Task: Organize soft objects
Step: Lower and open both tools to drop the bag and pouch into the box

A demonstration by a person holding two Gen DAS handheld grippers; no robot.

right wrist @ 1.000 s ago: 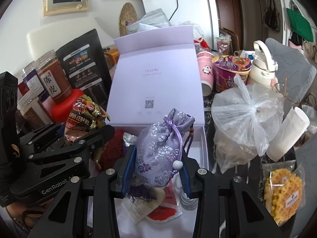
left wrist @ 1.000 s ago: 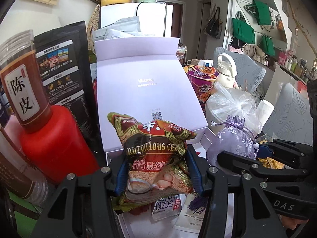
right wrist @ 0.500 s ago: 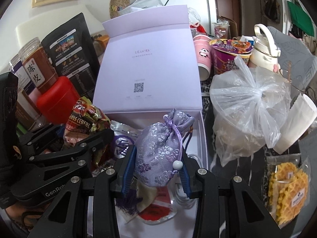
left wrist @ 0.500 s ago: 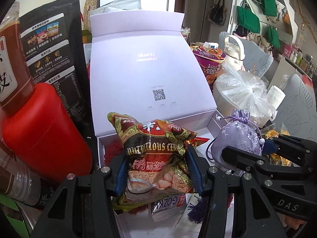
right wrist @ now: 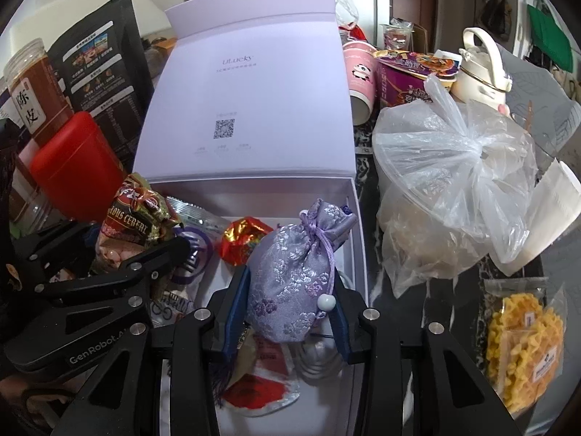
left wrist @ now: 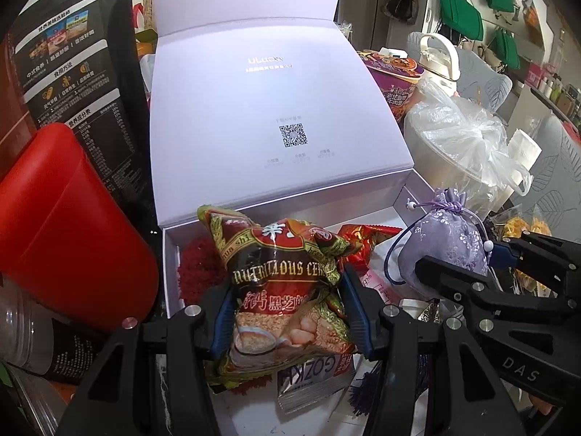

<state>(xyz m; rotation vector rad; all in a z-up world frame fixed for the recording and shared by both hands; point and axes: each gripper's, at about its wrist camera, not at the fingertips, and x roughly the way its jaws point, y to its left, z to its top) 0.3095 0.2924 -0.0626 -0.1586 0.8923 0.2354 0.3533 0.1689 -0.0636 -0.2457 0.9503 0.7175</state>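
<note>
Left gripper (left wrist: 287, 321): fingers part-way closed, blue pads pressing both sides of the cereal packet (left wrist: 283, 290); packet bulges above and below the pads, its printed face toward the camera.
Cereal packet position: held upright between the fingers, over the near-left part of the open lavender box (left wrist: 170, 272); clear of the box floor as far as can be told.
Right gripper (right wrist: 290, 312): fingers part-way closed on the lavender drawstring pouch (right wrist: 294, 272); pads grip its lower body, tied neck and cord stick up above the fingers, white bead hangs by the right finger.
Pouch position: over the near-right part of the box, close to the right wall.
Grippers, relative: side by side over the box, the left one's packet on the left, the pouch on the right; apart, not touching.
Box: lid (right wrist: 247, 83) stands open at the far edge, tilted back, QR code on its inner face.
Box contents: red-gold foil packet (right wrist: 243, 239) near the middle, a silver sachet (left wrist: 314, 374) under the cereal packet, red fuzzy item (left wrist: 198, 269) at the left wall.
Counter, left of box: red canister (left wrist: 69, 225), black printed pouch (left wrist: 76, 58) behind it.
Counter, right of box: knotted clear plastic bag (right wrist: 454, 189); bagged yellow waffles (right wrist: 523, 348) near the right corner.
</note>
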